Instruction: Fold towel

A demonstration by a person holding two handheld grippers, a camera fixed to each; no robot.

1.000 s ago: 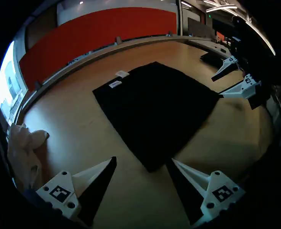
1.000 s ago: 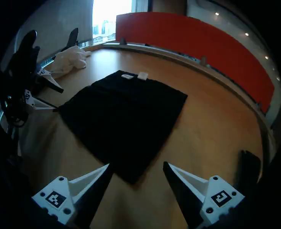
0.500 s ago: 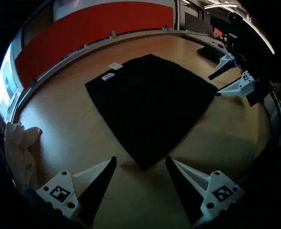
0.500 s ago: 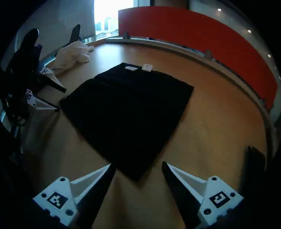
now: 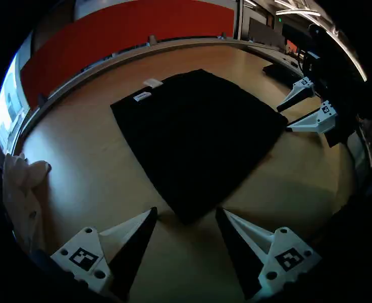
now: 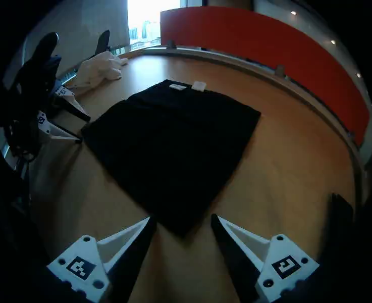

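Note:
A black towel point(image 5: 201, 131) lies flat on the wooden table point(image 5: 85, 156). In the left gripper view its near corner sits between the open fingers of my left gripper point(image 5: 186, 211). My right gripper point(image 5: 283, 119) stands open at the towel's right corner, farther off. The right gripper view shows the towel point(image 6: 175, 136) from the other side. Another corner of it lies between the spread fingers of my right gripper point(image 6: 181, 218). There my left gripper point(image 6: 85, 130) is at the towel's left corner, held by a dark-sleeved hand. Neither pair of fingers presses on the cloth.
A crumpled white cloth point(image 5: 21, 187) point(image 6: 99, 68) lies near the table's edge by the window. Two small white tags point(image 6: 188, 86) sit at the towel's far edge. A red panel point(image 6: 266, 40) runs behind the table. A dark object point(image 6: 339, 212) stands at the table's right edge.
Both grippers have edged forward, so each towel corner now lies deeper between its fingers. The fingers of both have narrowed a little. The towel lies as before.

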